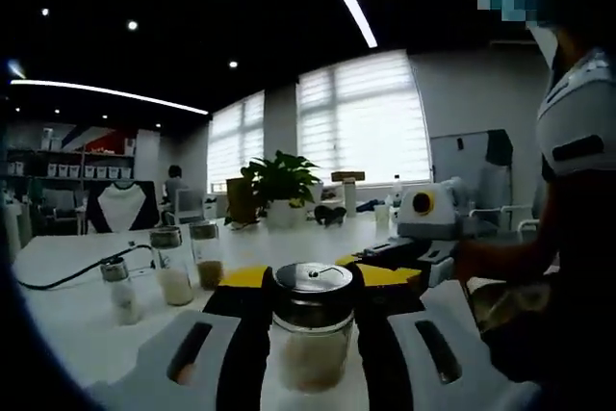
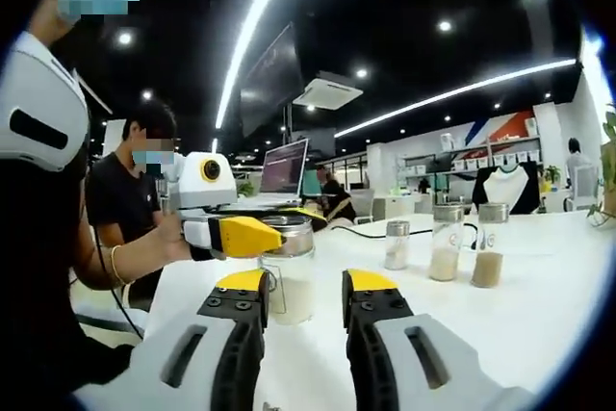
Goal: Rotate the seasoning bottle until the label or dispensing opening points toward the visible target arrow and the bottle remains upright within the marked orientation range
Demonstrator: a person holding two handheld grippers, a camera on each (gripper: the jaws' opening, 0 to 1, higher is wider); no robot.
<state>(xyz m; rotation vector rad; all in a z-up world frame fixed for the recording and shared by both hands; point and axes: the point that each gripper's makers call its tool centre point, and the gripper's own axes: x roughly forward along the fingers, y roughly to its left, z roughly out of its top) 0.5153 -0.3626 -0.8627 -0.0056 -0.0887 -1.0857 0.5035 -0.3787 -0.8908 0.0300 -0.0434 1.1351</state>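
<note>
The left gripper has its yellow-tipped jaws closed against the two sides of the seasoning bottle, which sits low in the left gripper view at about six o'clock, standing upright on the white table. Holding it at the shoulder just under the cap looks like a sensible grip for turning it about its own axis without tipping it. In the right gripper view the same left gripper reaches in from nine o'clock, clasping the seasoning bottle near the centre, a little toward eight o'clock. The right gripper hangs just short of the bottle with its jaws apart at a moderate width and nothing between them; I judge it is standing by to steady the bottle or to take it over. The bottle is clear glass with a shiny metal cap, and pale granules fill its lower part. I cannot make out a label, a dispensing opening or a target arrow, so how far the rotation has come cannot be told. Three smaller shakers stand in a loose group at nine o'clock of the bottle in the left gripper view, well apart from it, with a black cable beyond.
</note>
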